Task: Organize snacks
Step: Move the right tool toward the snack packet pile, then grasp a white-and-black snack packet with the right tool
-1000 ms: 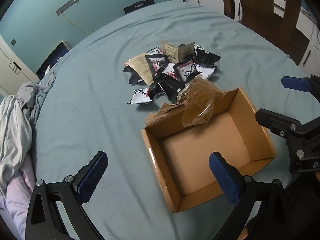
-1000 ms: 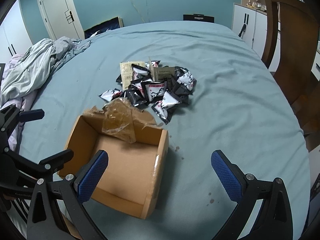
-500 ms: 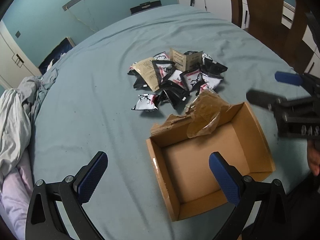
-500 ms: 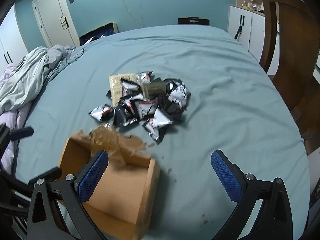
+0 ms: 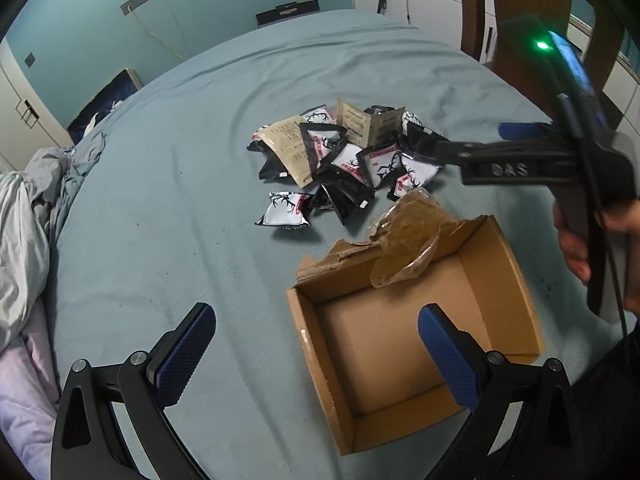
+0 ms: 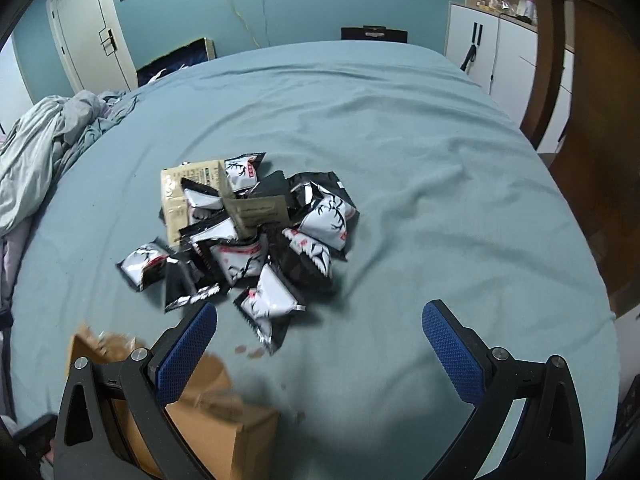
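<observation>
- Bed (image 5: 168, 168), blue-grey sheet, fills most of both views. Rumpled grey bedding (image 6: 44, 152) bunched along the left edge of the frame.
- Cardboard box (image 5: 516, 280) sits lower right of centre in the left wrist view, open top facing up, nothing inside it. Long axis runs roughly lower left to upper right. Far wall is torn, with a crumpled flap of brown tape (image 5: 408, 240) hanging over it. In the right wrist view the box shows only at lower left, blurred.
- Pile of snack packets (image 6: 256, 232) lies on the sheet just beyond the box's torn wall, centre of frame in both views. Mostly black-and-white pouches with an antler print, heaped and overlapping at mixed angles. Two tan packets among them, one upright and folded. No common direction to the heap.
- One antler packet (image 5: 286, 210) lies flat, slightly apart at the pile's lower left edge.
- Left gripper (image 5: 316, 354): jaws wide apart, holding nothing, touching nothing; its right finger is seen over the box interior.
- Right gripper (image 6: 320, 352): jaws wide apart, empty, above bare sheet just short of the pile. In the left wrist view it enters from the right edge, held by a hand (image 5: 580, 240), its tips at the pile's right side.
</observation>
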Demonstrator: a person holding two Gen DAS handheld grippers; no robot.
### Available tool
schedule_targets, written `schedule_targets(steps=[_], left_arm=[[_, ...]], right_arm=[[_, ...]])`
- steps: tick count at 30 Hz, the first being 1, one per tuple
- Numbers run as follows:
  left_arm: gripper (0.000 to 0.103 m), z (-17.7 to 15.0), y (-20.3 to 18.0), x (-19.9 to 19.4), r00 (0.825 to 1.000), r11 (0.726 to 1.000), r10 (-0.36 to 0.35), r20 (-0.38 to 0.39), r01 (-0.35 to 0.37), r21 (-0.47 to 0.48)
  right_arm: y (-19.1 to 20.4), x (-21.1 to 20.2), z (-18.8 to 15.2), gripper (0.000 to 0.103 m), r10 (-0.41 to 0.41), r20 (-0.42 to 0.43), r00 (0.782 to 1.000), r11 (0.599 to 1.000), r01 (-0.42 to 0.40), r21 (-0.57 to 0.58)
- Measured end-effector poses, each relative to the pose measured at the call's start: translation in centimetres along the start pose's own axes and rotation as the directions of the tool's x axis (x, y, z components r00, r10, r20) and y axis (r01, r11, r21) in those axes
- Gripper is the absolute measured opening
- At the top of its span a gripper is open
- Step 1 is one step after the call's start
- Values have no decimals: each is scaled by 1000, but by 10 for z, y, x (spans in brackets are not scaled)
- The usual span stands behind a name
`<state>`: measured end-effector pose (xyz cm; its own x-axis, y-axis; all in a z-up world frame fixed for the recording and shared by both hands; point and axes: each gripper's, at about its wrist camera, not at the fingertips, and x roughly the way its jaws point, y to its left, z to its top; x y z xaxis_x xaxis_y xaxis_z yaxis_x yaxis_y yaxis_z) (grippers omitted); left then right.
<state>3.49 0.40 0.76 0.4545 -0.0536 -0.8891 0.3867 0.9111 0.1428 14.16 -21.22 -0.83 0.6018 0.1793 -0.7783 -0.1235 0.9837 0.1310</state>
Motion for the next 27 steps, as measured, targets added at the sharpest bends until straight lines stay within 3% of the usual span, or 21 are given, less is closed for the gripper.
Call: schedule_targets(steps=[7,11,19,21,27], left_arm=[[103,3,12,9,999,999,-30,-21,29,-46],[103,4,18,12,998,996,-54,-17,53,-76],[103,7,26,14,996,989,-93,8,93,-117],[103,9,28,14,995,988,-95,20,96,-124],[103,22,45,15,995,983,-88,55,96,-159]], right_arm=[[-2,35,20,103,44,3,999,999,-44,29],[-5,53,28,96,44,-19,999,998,-43,44],[-4,81,38,61,68,-72,995,995,-63,75],[-3,85,38,38,74,-93,993,994,-66,84],[1,67,37,37,87,-31,996,993,-84,86]])
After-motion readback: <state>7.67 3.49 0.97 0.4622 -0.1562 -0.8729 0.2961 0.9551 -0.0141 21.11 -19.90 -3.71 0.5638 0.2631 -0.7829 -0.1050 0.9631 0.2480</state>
